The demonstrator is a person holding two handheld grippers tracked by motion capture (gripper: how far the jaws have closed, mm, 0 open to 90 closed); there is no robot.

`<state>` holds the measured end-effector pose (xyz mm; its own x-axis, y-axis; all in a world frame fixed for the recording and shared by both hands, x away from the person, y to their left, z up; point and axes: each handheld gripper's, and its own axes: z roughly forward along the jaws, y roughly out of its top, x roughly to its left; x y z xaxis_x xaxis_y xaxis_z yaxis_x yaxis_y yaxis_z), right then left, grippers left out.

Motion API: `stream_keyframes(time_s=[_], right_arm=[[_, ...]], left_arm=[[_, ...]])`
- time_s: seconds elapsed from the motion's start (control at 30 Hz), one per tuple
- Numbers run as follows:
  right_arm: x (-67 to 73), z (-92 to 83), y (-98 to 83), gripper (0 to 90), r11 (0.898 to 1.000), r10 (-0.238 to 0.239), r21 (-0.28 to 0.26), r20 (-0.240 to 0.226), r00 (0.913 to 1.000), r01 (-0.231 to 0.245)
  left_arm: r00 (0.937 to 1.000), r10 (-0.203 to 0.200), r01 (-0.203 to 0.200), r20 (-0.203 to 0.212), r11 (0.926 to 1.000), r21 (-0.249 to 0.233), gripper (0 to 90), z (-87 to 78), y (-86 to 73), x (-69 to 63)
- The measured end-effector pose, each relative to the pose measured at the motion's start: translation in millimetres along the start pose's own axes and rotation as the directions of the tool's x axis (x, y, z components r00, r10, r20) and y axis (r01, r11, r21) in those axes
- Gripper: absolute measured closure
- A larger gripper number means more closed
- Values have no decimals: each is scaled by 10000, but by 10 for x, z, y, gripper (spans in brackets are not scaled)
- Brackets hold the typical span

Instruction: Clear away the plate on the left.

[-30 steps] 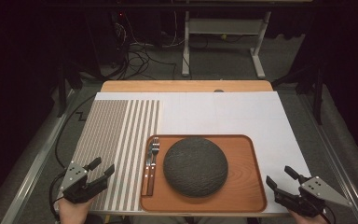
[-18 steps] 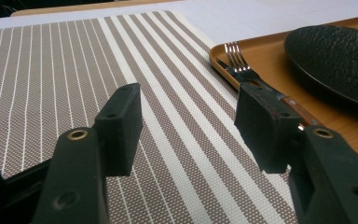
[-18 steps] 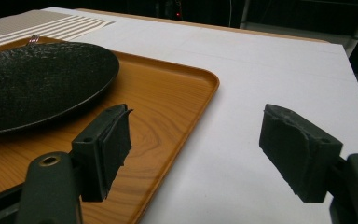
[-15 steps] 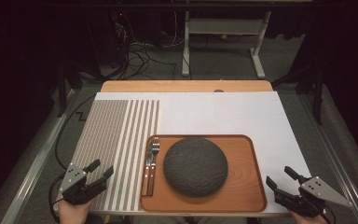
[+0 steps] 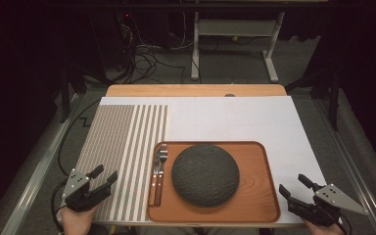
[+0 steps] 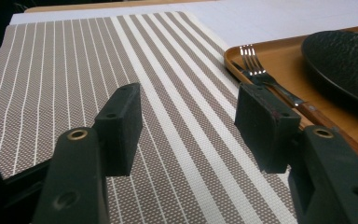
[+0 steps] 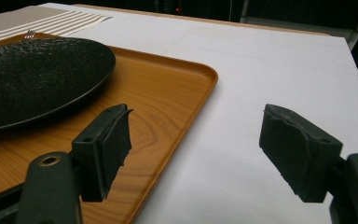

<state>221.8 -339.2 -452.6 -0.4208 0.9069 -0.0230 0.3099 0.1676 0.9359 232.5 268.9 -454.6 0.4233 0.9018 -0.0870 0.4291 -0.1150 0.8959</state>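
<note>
**Fork lay nearer the left gripper, handle toward the person**

High view. A wooden tray (image 5: pixel 262 205) sat at the near middle of the bench (image 5: pixel 254 117), with a dark plate (image 5: pixel 205 174) on it. Along the tray's left edge lay a fork (image 5: pixel 161 169) and, touching it on the outer side, what looked like a knife (image 5: pixel 154 176). Both ran lengthwise from near to far, wooden handles toward the person, tines away. The left gripper (image 5: pixel 105 176) hovered at the near-left corner over the striped placemat (image 5: pixel 122 147), jaws spread and empty, aimed forward and a little toward the tray. The right gripper (image 5: pixel 293 185) hung off the tray's right side, also spread and empty, with the plate between it and the cutlery. Judgement: the left hand was much the nearer to the fork.

Left gripper view. Pads (image 6: pixel 121 126) stood apart with nothing between them, over the placemat (image 6: pixel 74 93). The fork (image 6: pixel 261 74) lay ahead and to the right, just inside the tray rim (image 6: pixel 228 53), its long axis running roughly along the gripper's line of sight. A grasp across the handle would likely need a shift to the right.

Right gripper view. Pads (image 7: pixel 298 154) were wide apart, empty, straddling the tray's edge (image 7: pixel 186 116). The plate (image 7: pixel 32 79) hid most of the fork; only tine tips (image 7: pixel 28 34) showed beyond it.
</note>
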Motion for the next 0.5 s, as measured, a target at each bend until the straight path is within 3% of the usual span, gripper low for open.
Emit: stream_keyframes(time_s=[0.2, 0.5], right_arm=[[-23, 17, -9, 251, 9999, 71, 95, 30, 10000, -71], [-23, 39, -12, 251, 9998, 75, 174, -22, 10000, -74]], left_arm=[[9996, -265, 265, -15, 9996, -65, 395, -1, -7, 32], [9995, -223, 223, -227, 9998, 6, 351, 86, -6, 90]])
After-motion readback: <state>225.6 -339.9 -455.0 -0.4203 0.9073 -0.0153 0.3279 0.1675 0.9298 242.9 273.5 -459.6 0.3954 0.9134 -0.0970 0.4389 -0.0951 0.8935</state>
